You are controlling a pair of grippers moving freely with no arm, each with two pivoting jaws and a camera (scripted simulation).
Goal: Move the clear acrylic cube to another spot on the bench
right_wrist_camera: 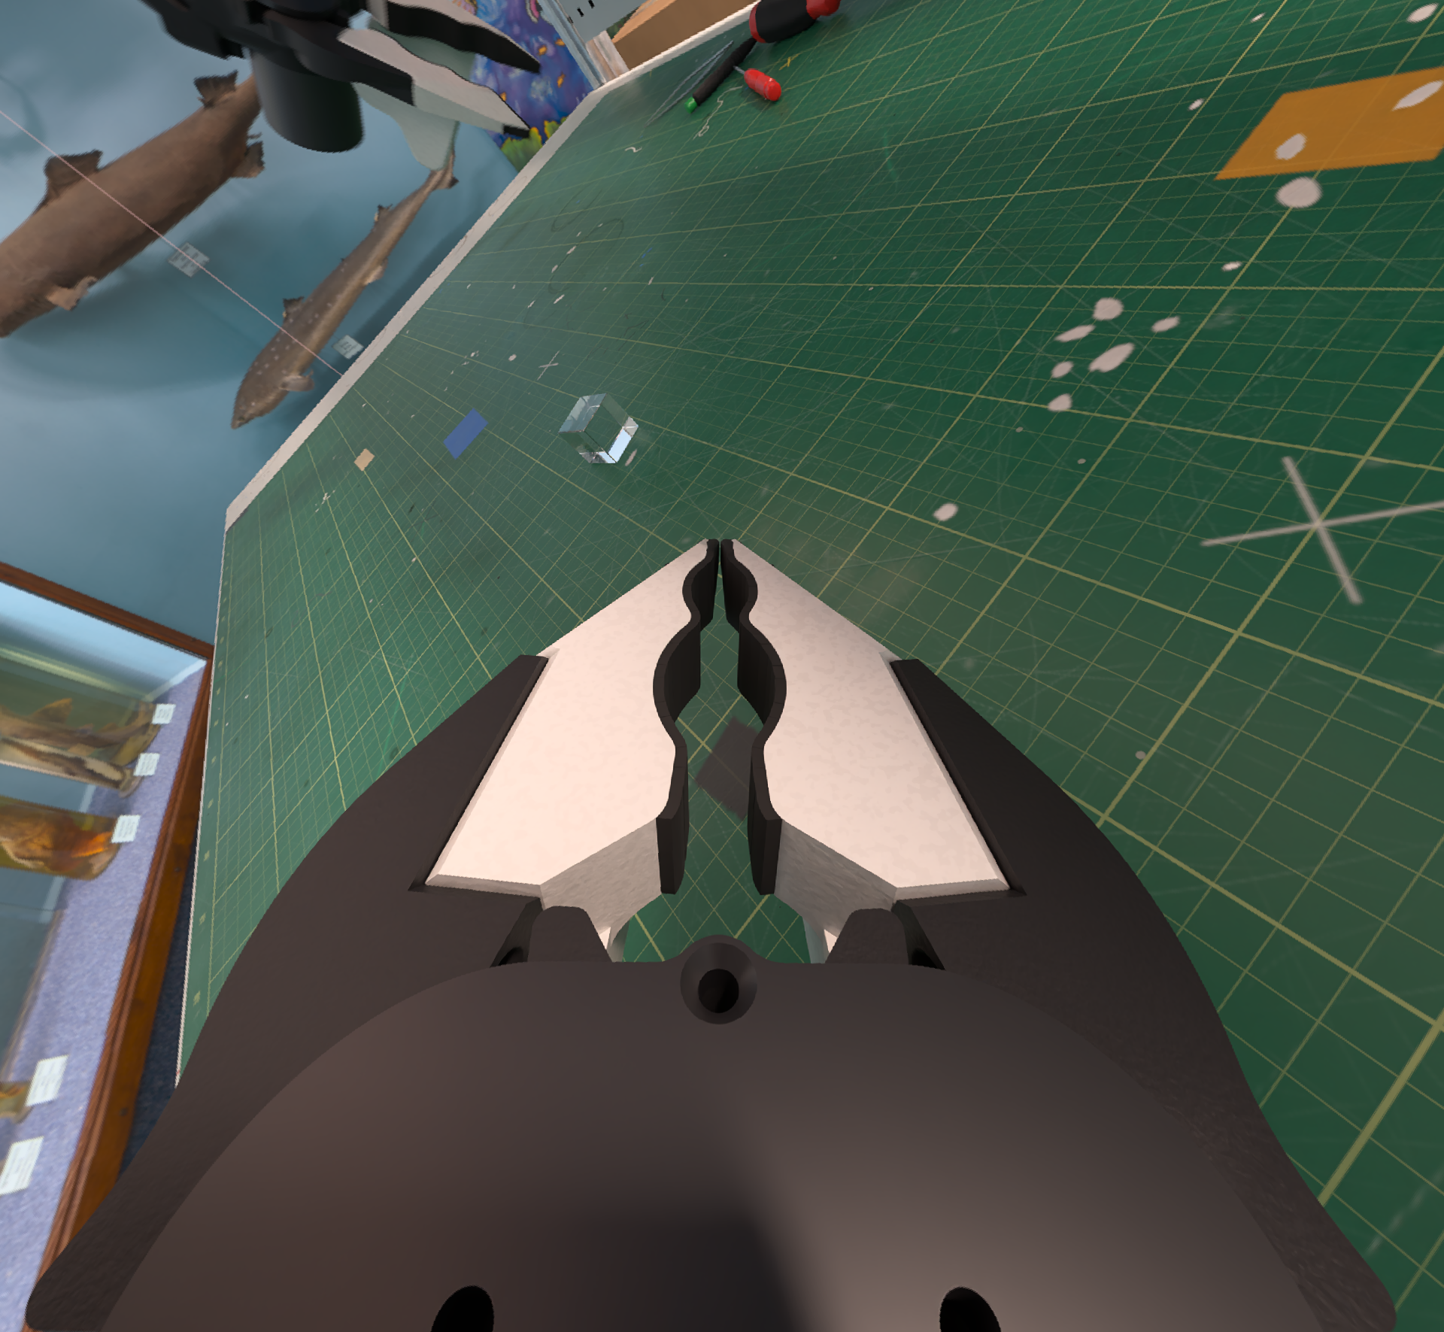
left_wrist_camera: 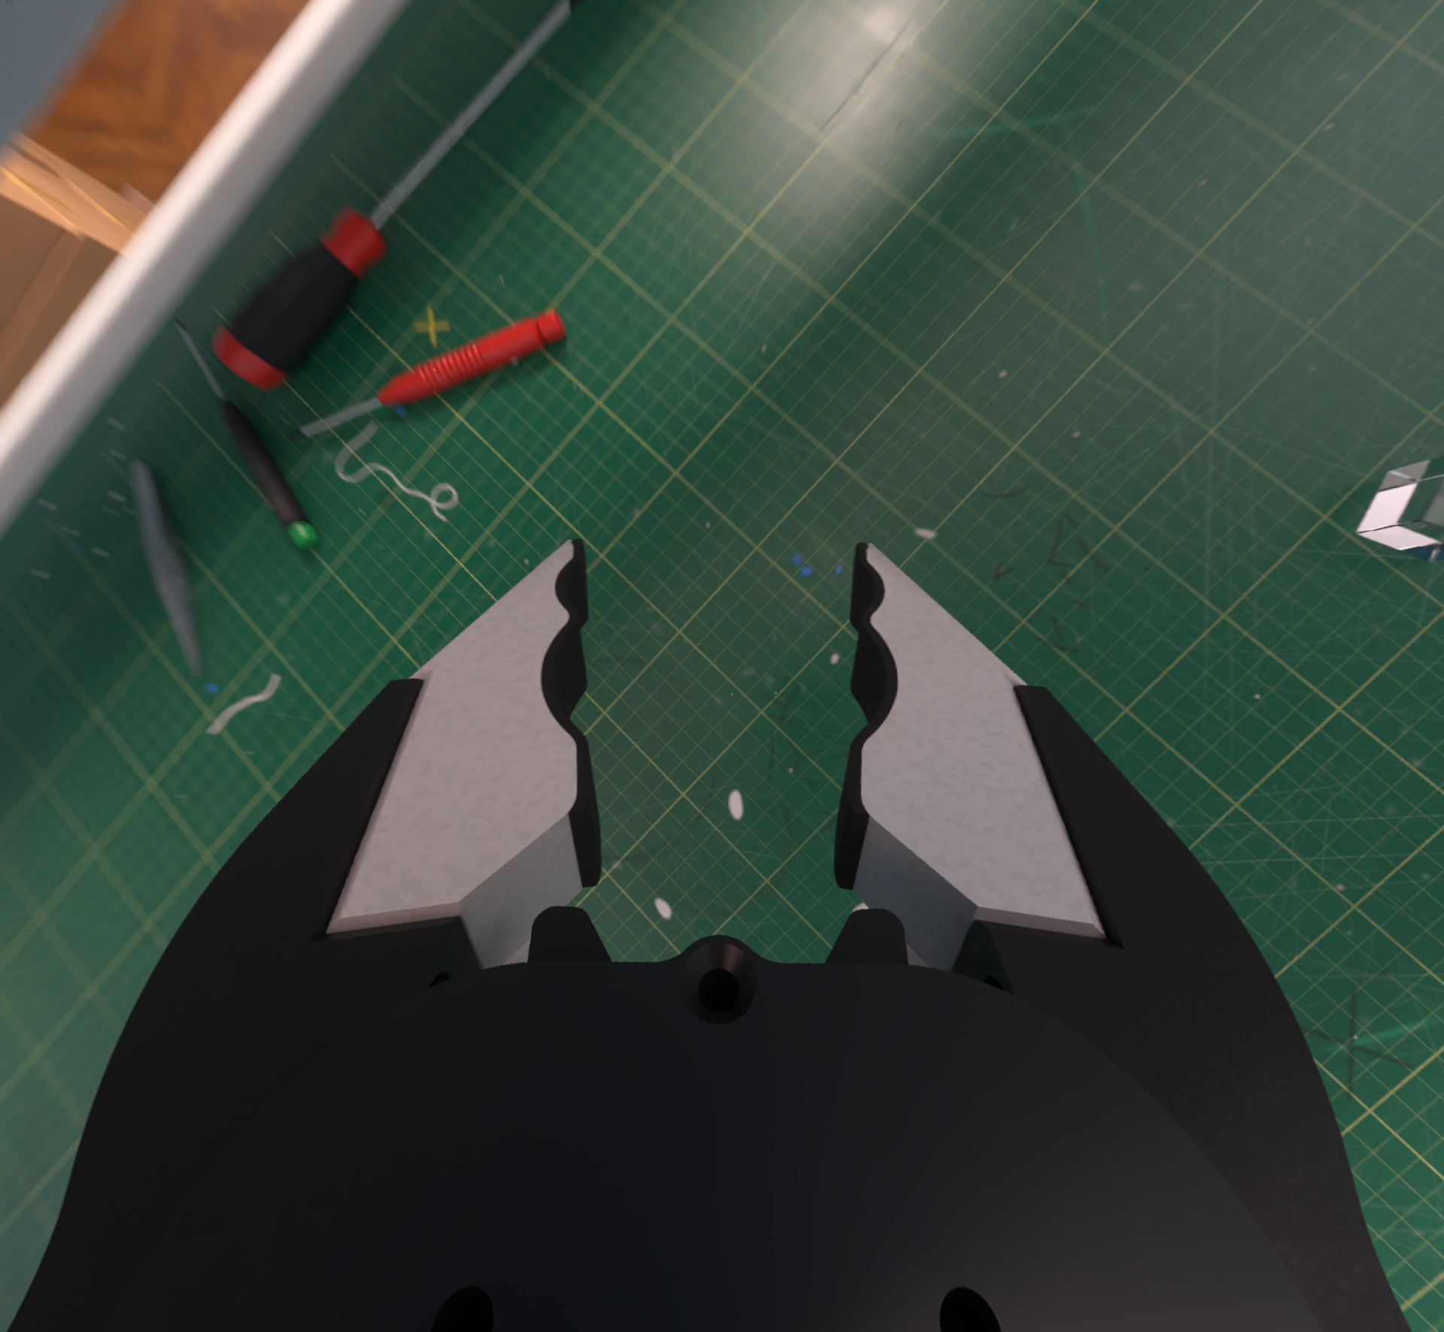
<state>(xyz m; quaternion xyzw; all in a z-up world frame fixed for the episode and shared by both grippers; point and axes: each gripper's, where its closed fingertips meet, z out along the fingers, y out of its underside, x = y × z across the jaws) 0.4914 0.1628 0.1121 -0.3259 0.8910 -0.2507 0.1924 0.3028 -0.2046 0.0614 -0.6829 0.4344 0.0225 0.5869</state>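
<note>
The clear acrylic cube (right_wrist_camera: 599,429) sat alone on the green cutting mat (right_wrist_camera: 898,372), touched by neither gripper; in the right wrist view it lay ahead of the fingertips and a little to their left, near the bench's white edge (right_wrist_camera: 375,349), with a small blue patch (right_wrist_camera: 466,432) just beside it; in the left wrist view only part of the cube (left_wrist_camera: 1406,519) showed at the right border, well off that gripper's line. The left gripper (left_wrist_camera: 717,546) hovered above the mat with its fingers spread wide and nothing between them; the right gripper (right_wrist_camera: 719,543) had its fingers pressed together at the tips, empty. Far off near the bench's back edge lay a red-and-black screwdriver (left_wrist_camera: 301,298), a smaller red-handled tool (left_wrist_camera: 469,366) and a thin green-tipped tool (left_wrist_camera: 262,462), clear of any likely path. The reach had, by my judgement, not yet begun in earnest; the risks lay ahead: the clenched right gripper would shove the cube rather than take it unless it opened first; the cube's slick, see-through faces could slip from the pads or hide its true edges, so a skewed approach might catch a corner and spin it; a push toward the near bench edge could send it off.
</note>
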